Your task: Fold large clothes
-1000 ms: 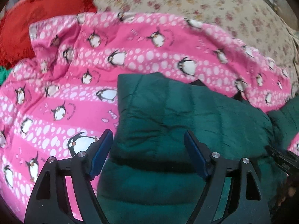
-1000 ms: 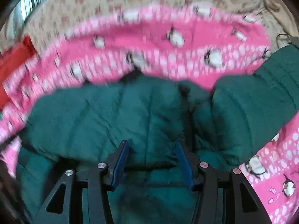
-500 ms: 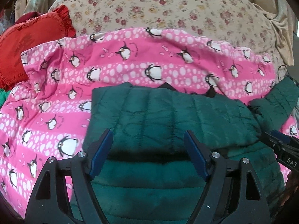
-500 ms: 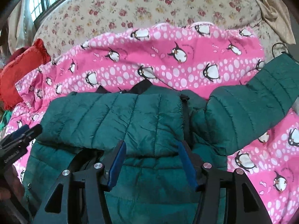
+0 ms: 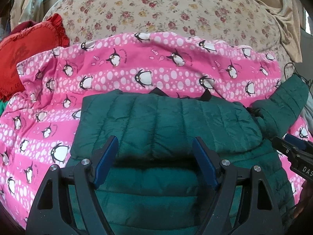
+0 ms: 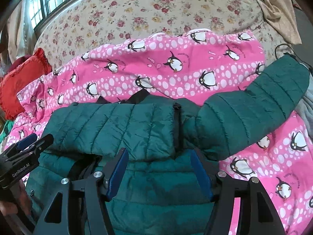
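Presently: green puffer jacket (image 5: 168, 125) on pink penguin blanket (image 5: 148, 72), one sleeve (image 6: 254, 107) unfolded; left gripper (image 5: 154, 162) and right gripper (image 6: 158, 170) both spread, empty; sleeve best pinched at cuff, laid flat across body.

The left gripper (image 5: 155, 161) hangs with its blue-padded jaws spread wide and empty above a green quilted jacket (image 5: 166, 125) folded over on a pink penguin blanket (image 5: 137, 72), one sleeve (image 5: 283, 101) reaching right, the right gripper (image 5: 293, 152) at the frame's right edge
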A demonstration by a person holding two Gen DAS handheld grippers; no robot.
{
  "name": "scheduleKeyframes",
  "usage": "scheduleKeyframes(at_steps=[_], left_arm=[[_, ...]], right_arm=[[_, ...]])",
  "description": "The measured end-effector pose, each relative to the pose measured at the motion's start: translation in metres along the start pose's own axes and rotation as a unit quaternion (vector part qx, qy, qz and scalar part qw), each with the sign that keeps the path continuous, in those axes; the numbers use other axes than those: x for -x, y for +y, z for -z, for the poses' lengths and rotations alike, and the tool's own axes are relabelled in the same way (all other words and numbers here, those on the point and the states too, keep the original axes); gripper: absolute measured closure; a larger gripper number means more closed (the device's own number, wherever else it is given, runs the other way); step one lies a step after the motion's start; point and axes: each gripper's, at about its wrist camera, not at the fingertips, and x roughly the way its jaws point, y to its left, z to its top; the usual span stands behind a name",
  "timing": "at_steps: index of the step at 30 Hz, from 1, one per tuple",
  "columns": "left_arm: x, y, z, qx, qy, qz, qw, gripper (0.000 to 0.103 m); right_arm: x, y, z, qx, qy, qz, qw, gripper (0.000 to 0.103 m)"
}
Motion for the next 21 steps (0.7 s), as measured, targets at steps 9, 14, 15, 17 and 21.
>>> scheduleKeyframes(at_steps=[9,14,15,17,21], left_arm=[[-0.011,-0.009,-0.001,0.000,0.012,0.005,0.9999,0.024],[-0.032,-0.003,-0.001,0.031,0.040,0.016,0.9986,0.024],[-0.035,-0.002,-0.001,0.035,0.044,0.016,0.9983,0.024],[-0.045,0.000,-0.001,0.043,0.053,0.016,0.9975,0.024],[-0.061,-0.001,0.004,0.039,0.073,0.012,0.9965,0.024]], right_arm=[[0.004,-0.030,0.002,-0.020,-0.004,0.019,1.000,0.040],[-0.002,-0.055,0.003,-0.031,0.004,0.043,0.999,0.040],[-0.003,-0.060,0.003,-0.036,0.005,0.046,0.998,0.040],[-0.006,-0.073,0.004,-0.043,0.007,0.055,0.998,0.040],[-0.012,-0.098,0.001,-0.058,0.006,0.074,0.996,0.040]])
